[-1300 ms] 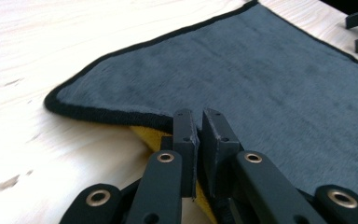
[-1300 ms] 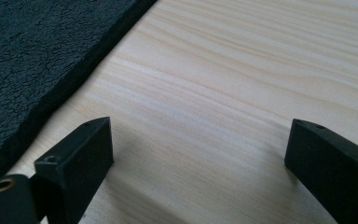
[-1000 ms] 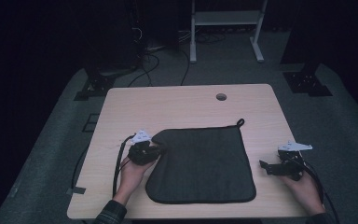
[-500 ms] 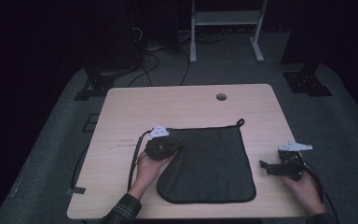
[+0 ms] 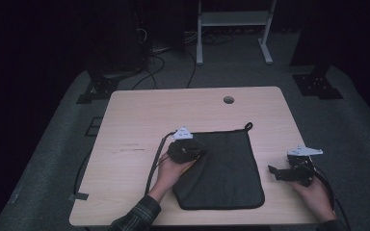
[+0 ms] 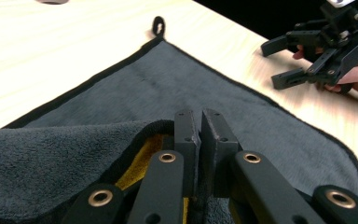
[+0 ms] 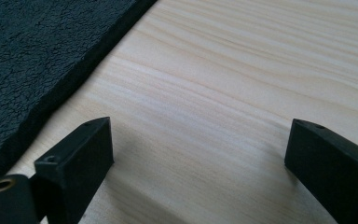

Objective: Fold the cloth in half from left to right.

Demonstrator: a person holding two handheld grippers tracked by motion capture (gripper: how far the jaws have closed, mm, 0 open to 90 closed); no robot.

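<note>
A dark grey cloth [image 5: 231,166] with black trim and a hanging loop [image 5: 247,126] lies on the wooden table [image 5: 173,110]. My left gripper [image 5: 201,155] is shut on the cloth's left edge and holds it lifted over the cloth. In the left gripper view the jaws [image 6: 200,119] are pressed together, the raised fold shows a yellow underside [image 6: 142,163], and the cloth [image 6: 177,88] spreads flat beyond. My right gripper [image 5: 275,173] rests on the table just right of the cloth, open. Its jaws [image 7: 200,149] stand wide apart over bare wood, with the cloth's edge [image 7: 37,46] at the upper left.
A round cable hole [image 5: 229,99] sits near the table's far edge. Cables trail from both grippers off the near side. Beyond the table are a dark floor, stand feet [image 5: 96,89] and a white frame [image 5: 231,19]. Bare wood stretches left of the cloth.
My left gripper has carried the cloth's left edge to the right, folding it over the cloth and narrowing it. The right gripper has stayed put.
</note>
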